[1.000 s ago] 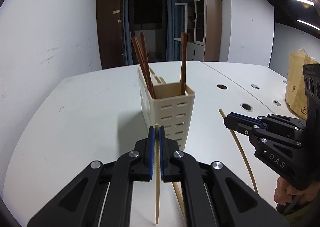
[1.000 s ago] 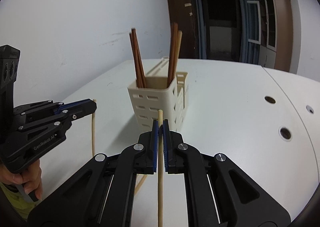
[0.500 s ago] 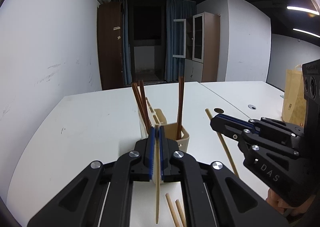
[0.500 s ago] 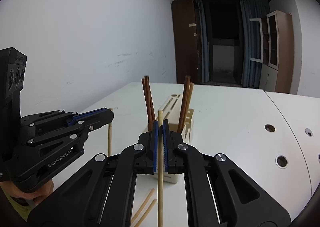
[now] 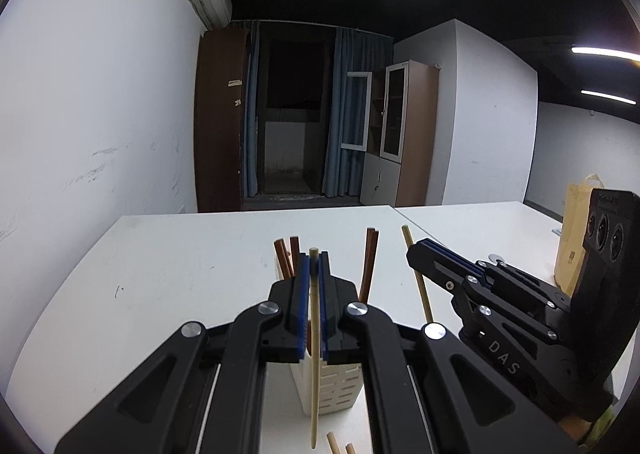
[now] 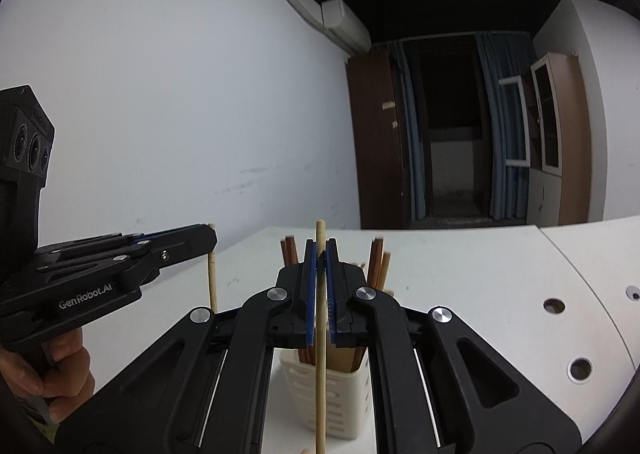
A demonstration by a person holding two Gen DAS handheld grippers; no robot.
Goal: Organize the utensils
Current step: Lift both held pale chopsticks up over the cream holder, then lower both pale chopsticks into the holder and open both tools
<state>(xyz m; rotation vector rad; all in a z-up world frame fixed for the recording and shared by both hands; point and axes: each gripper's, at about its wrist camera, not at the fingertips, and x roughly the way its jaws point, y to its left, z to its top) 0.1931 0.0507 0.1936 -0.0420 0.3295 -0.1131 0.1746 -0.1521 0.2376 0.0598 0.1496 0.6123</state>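
Note:
A cream slotted utensil holder (image 5: 338, 388) (image 6: 332, 402) stands on the white table, below and just beyond both grippers, with dark brown chopsticks (image 5: 370, 266) (image 6: 290, 252) upright in it. My left gripper (image 5: 314, 258) is shut on a pale wooden chopstick (image 5: 315, 358) that hangs almost straight down. My right gripper (image 6: 320, 250) is shut on another pale chopstick (image 6: 320, 374), also near upright. In the left wrist view the right gripper (image 5: 418, 250) shows at the right with its chopstick (image 5: 420, 286). In the right wrist view the left gripper (image 6: 210, 240) shows at the left, its chopstick (image 6: 212, 278) beneath.
Two more pale chopsticks (image 5: 336, 444) lie on the table at the bottom edge of the left wrist view. A yellow paper bag (image 5: 574, 230) stands far right. Round cable holes (image 6: 554, 306) dot the table at right. A person's hand (image 6: 52, 374) grips the left handle.
Both grippers have risen with their chopsticks and tipped up toward level, so the holder has dropped low in both views, now partly hidden behind the fingers.

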